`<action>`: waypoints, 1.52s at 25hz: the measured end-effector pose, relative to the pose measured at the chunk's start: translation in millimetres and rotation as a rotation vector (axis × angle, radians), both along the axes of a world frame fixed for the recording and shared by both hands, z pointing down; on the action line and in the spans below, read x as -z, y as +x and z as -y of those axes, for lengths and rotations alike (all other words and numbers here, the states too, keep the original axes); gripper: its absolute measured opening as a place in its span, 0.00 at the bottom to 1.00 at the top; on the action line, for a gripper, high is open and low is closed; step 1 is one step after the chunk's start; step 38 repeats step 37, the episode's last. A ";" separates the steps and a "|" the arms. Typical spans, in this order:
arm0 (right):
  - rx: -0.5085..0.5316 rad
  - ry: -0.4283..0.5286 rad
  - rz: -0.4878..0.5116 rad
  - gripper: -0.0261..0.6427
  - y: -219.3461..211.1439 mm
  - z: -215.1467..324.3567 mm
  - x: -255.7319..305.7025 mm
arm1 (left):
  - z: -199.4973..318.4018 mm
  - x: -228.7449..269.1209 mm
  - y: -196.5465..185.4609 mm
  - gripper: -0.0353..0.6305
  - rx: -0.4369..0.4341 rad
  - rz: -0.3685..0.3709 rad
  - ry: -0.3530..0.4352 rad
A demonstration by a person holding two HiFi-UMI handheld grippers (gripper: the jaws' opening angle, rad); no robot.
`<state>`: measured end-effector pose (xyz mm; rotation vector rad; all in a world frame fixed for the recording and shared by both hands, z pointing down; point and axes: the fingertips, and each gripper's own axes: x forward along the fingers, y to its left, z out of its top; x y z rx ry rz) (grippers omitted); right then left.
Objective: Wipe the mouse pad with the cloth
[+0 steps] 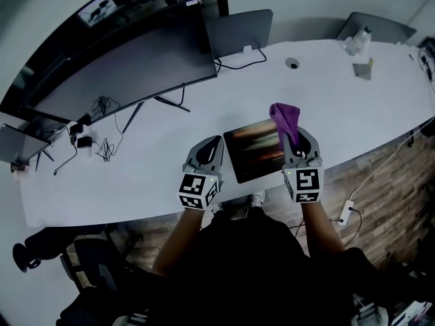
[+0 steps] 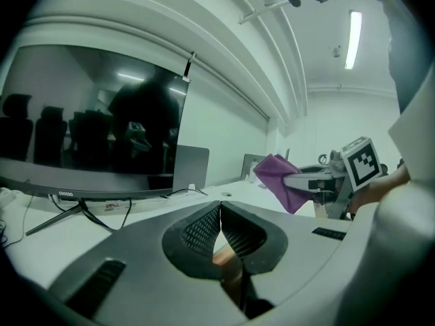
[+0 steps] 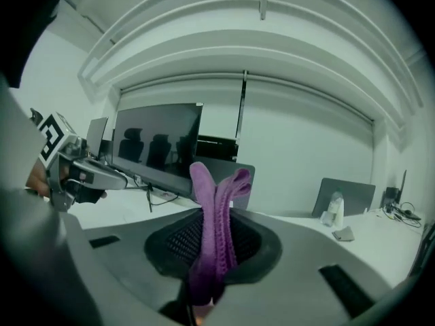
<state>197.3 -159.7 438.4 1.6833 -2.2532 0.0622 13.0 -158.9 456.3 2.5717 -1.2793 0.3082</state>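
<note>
A dark mouse pad [image 1: 255, 149] lies on the white table [image 1: 136, 182] near its front edge. My right gripper [image 1: 296, 140] hangs over the pad's right edge, shut on a purple cloth [image 1: 285, 119] that sticks up past the jaws. The cloth [image 3: 216, 226] fills the gap between the jaws in the right gripper view. My left gripper [image 1: 211, 148] is held just left of the pad, shut with nothing in it; its jaws [image 2: 220, 224] meet at the tips. The cloth [image 2: 279, 180] and right gripper also show in the left gripper view.
A large dark monitor [image 1: 129, 66] stands at the back left with cables [image 1: 102, 141] under it. A closed laptop [image 1: 239, 31] and another [image 1: 377, 27] stand at the back. A bottle [image 1: 359, 41] and a small grey item [image 1: 362, 71] sit at the far right.
</note>
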 end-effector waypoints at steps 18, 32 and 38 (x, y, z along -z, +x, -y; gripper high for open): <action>0.054 0.230 0.019 0.14 -57.1 7.4 88.1 | 20.7 67.6 -13.1 0.09 -0.024 -0.016 0.162; 0.075 0.224 0.005 0.14 -72.2 8.0 86.5 | 19.1 73.3 -13.3 0.09 -0.040 -0.021 0.173; 0.076 0.226 0.007 0.14 -71.1 11.3 86.9 | 21.9 75.3 -12.5 0.09 -0.039 -0.023 0.179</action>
